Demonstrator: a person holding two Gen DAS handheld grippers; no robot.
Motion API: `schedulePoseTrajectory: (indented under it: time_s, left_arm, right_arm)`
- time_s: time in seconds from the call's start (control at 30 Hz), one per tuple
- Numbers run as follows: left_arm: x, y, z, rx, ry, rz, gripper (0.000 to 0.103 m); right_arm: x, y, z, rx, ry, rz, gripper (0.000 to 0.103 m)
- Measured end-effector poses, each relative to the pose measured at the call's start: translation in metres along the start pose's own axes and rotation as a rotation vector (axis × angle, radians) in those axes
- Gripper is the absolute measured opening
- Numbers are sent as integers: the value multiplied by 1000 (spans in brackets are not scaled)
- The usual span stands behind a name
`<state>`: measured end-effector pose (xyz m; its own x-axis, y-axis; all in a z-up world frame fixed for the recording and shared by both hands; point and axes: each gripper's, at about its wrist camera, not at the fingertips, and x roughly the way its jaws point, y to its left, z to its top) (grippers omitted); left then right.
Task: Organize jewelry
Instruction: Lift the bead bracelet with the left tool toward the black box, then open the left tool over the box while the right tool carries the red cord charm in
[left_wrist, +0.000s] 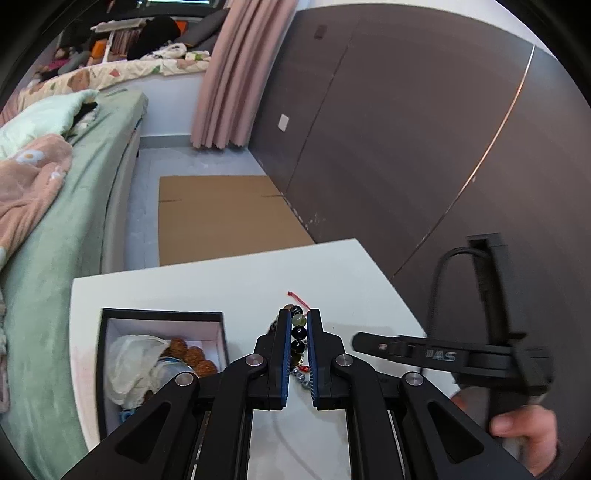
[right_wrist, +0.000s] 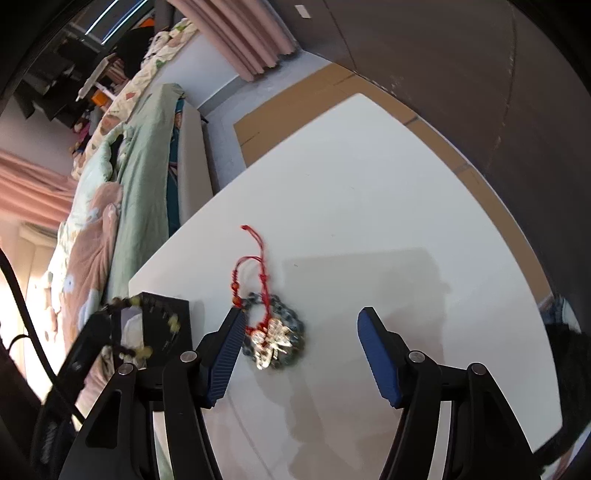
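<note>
Clearly, a string of dark, green and amber round beads (left_wrist: 297, 334) was pinched between the nearly closed fingers of the left gripper (left_wrist: 298, 314), its line running straight along them toward the tips. To that gripper's left sat an open black box with white lining (left_wrist: 162, 317). Between the widely spread fingers of the right gripper (right_wrist: 301, 325) lay a dark beaded ring with red cord and a silver charm (right_wrist: 275, 332), cord pointing away, on the white table (right_wrist: 369, 221).
</note>
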<state>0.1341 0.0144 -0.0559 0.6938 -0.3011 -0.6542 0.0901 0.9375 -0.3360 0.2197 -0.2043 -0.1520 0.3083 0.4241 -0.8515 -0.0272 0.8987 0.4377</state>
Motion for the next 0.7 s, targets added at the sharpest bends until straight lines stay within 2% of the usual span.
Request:
schedulePoseTrajectory:
  time_s: [0.2,0.4,0.57,0.63,0.7]
  left_arm:
    - [-15,16,4,-27,-36,8,8]
    - [-26,35,5,-71,-48,12,8]
    - [-31,47,3,-96,-41,23,8]
    - [-32,52,2,-103,-35,26,8]
    - [-32,55,2,-113,-33,23,8]
  right_arm:
    - [20,17,6,-51,0,-12,49]
    - [30,24,10,-55,-7,-15,46]
    - [34,37,10,-89,-41,-63,44]
    - [39,41,9,-103,-37,-90,40]
    - [45,43,7,-109,-24,-109,29]
